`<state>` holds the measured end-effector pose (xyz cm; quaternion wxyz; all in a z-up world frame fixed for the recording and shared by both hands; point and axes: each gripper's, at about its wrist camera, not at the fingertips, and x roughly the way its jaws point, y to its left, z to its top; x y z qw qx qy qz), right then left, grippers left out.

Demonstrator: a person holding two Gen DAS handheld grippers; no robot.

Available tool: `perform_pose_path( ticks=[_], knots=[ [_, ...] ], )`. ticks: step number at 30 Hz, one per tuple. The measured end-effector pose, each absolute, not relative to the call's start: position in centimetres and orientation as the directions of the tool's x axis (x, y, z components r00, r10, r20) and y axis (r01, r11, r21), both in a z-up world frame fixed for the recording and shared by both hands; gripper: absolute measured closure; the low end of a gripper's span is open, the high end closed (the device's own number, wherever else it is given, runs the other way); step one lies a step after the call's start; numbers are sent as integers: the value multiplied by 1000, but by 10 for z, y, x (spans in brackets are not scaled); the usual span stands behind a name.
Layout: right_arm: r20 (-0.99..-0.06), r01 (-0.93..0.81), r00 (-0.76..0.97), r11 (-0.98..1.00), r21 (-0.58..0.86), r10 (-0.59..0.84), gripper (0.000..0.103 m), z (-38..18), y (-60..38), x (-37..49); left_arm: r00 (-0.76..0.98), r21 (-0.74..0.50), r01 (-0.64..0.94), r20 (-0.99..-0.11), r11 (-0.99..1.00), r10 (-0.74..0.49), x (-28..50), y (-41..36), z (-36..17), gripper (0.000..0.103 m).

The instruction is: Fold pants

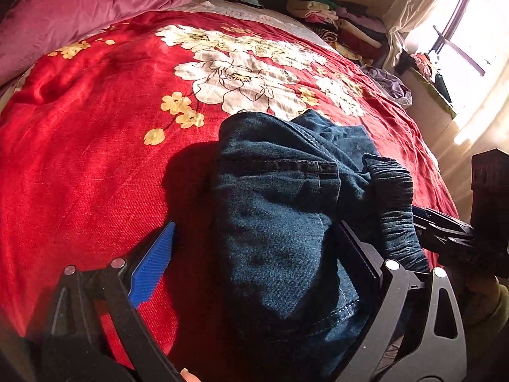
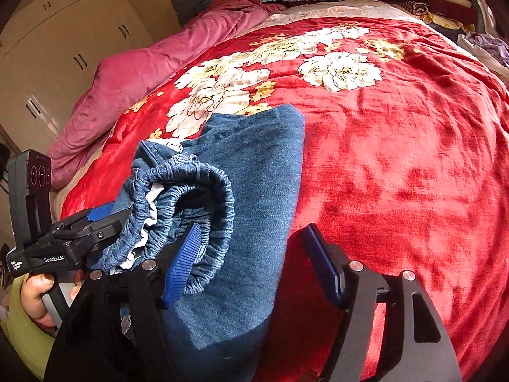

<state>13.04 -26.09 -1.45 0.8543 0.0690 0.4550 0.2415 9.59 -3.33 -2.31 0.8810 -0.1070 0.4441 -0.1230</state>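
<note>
Sunlit bedroom w/ a red floral bedspread (image 1: 95, 165) covering the bed; pink duvet (image 1: 63, 16) bunched at its far side, stacked clothes (image 1: 337, 19) near the window end. Folded blue jeans (image 1: 273, 210) lie on the bedspread's near edge, elastic waistband (image 2: 197, 203) bundled on top. Left gripper (image 1: 254, 254) straddles the jeans, jaws wide, blue pads not pressing the denim. Right gripper (image 2: 251, 267) is part-open over the jeans' waistband side, one pad against the elastic, other clear; no grip. Hand (image 2: 35, 299) holds the left tool.
</note>
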Motion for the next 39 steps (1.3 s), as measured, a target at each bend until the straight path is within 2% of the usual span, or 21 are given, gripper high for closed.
perform_pose_path(
  ticks=[3,4,6,8,10,17,21,28,39],
  knots=[
    [-745,-354,468,873,336,476,38,-17,-257,135,577,-305,132,-750,943,-323,97,-38,-23,26],
    [-742,-360,468,870,336,480,41,-18,-256,136,578,-312,134,-746,940,-330,98,-39,-23,32],
    [-735,-380,463,860,340,495,52,-18,-254,136,573,-325,143,-743,935,-346,99,-42,-23,46],
    [-725,-404,462,849,341,511,69,-17,-250,134,580,-310,146,-743,939,-335,97,-48,-21,51],
    [-713,-423,468,841,337,521,77,-14,-245,130,598,-301,150,-731,942,-329,93,-51,-17,57],
    [-683,-454,543,855,252,489,82,5,-236,111,643,-295,180,-686,938,-339,80,-57,4,70],
    [-649,-483,562,840,246,513,82,22,-231,109,651,-339,192,-659,921,-378,84,-57,19,71],
    [-603,-503,602,835,224,524,82,46,-222,135,684,-332,192,-629,923,-369,113,-52,42,72],
    [-598,-476,631,855,204,494,82,54,-210,195,691,-270,189,-646,944,-323,170,-53,54,72]
  ],
)
